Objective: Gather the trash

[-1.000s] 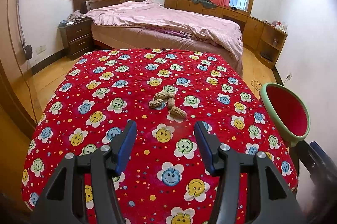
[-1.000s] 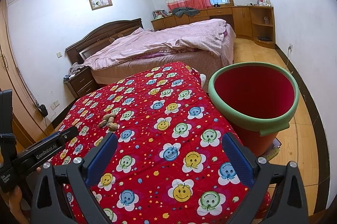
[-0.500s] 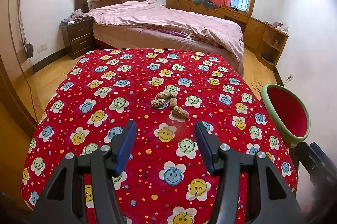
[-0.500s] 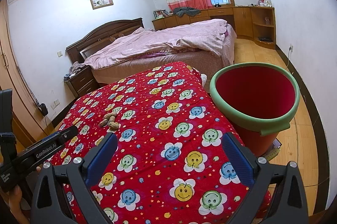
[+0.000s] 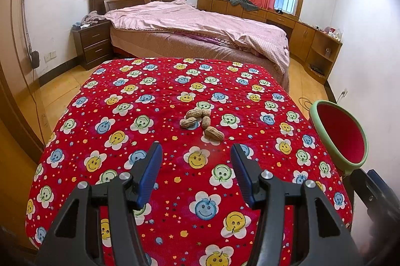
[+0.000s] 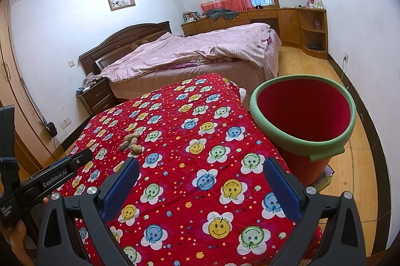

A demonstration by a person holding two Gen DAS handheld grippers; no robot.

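Observation:
Several peanuts in their shells (image 5: 201, 122) lie in a small heap near the middle of a red flower-patterned cloth (image 5: 125, 131); the right wrist view shows the same peanuts (image 6: 131, 142) at centre left. My left gripper (image 5: 196, 156) hovers open a little short of the heap, nothing between its blue pads. A red bin with a green rim (image 6: 303, 121) stands just past the cloth's right edge, and its rim (image 5: 340, 136) shows in the left wrist view. Near the front of the cloth, left of the bin, my right gripper (image 6: 200, 172) is open wide and empty.
A bed with a pink cover (image 5: 200, 26) stands right behind the covered surface. A dark nightstand (image 5: 93, 43) is at the back left, wooden cabinets (image 6: 287, 23) along the far wall. Wood floor (image 6: 350, 166) runs around the bin. The left gripper's body (image 6: 45, 183) and a hand show at the right wrist view's left edge.

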